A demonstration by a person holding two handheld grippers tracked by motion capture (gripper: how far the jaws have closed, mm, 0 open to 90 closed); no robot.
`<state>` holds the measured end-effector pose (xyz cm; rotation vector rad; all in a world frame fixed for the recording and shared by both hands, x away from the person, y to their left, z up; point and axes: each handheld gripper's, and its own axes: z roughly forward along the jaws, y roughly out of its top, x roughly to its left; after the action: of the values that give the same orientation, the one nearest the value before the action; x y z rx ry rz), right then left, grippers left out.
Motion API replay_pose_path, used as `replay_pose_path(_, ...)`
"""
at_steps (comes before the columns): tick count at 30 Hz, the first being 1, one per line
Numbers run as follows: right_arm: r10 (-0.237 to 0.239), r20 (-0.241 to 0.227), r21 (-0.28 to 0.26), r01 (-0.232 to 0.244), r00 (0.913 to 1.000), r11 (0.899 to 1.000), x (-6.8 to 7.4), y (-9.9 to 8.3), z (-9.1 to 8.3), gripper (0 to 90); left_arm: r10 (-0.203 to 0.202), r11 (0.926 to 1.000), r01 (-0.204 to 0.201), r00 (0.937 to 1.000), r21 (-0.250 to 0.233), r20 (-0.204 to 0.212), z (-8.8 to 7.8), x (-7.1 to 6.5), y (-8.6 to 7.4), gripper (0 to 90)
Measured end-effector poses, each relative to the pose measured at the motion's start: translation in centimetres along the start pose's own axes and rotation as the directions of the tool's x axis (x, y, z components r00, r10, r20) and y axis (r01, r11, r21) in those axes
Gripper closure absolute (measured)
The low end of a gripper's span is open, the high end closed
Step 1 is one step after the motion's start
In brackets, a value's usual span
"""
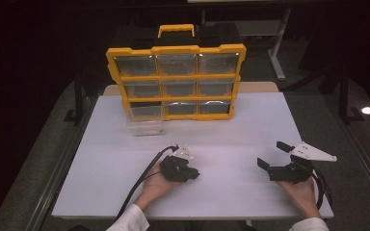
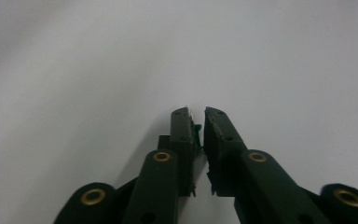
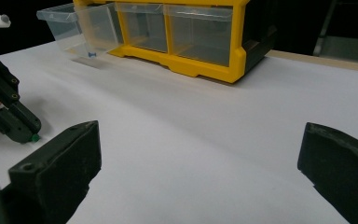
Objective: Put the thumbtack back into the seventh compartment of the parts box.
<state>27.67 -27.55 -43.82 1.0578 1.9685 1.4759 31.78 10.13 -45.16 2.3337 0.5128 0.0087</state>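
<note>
A small green piece (image 2: 196, 128) is being pinched between the nearly closed jaws of the left gripper (image 1: 194, 174), whose tips are being held low over the white table (image 1: 231, 130). The right gripper (image 1: 271, 155), well apart, is being held wide open and empty. Farther back, a clear drawer (image 1: 145, 122) is being left pulled out of the yellow organizer (image 1: 176, 77).

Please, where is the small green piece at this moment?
The small green piece is pinched between the fingers of the left gripper, low over the white table, in front of the yellow organizer.
</note>
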Motion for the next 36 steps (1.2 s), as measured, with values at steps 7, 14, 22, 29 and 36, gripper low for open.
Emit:
replay_pose_path(7,-0.008,-0.003,0.011,0.008,1.0,1.0,0.0,-0.1,0.1,0.0,0.001,1.0,-0.001,1.0,0.001,0.005,0.0,0.1,0.0,85.5)
replay_pose_path(14,-0.01,-0.008,0.012,0.01,0.9999,1.0,0.0,-0.1,0.1,0.0,0.004,1.0,-0.004,1.0,-0.001,0.006,-0.5,0.1,0.1,85.5)
replay_pose_path(22,-0.015,-0.013,0.023,0.016,0.9998,1.0,0.1,-0.1,0.3,0.0,-0.01,0.9994,0.01,0.9999,-0.033,-0.012,-1.6,0.5,0.2,85.7)
replay_pose_path(29,-0.013,-0.012,0.021,0.013,0.9998,1.0,0.1,-0.1,0.3,0.0,-0.02,0.9983,0.017,0.9987,-0.055,-0.048,-3.1,1.0,0.5,85.8)
replay_pose_path(36,-0.009,-0.014,0.023,0.009,0.9999,1.0,0.1,-0.1,0.3,0.0,-0.039,0.9979,0.035,0.9966,-0.055,-0.072,-3.9,1.5,0.5,85.9)
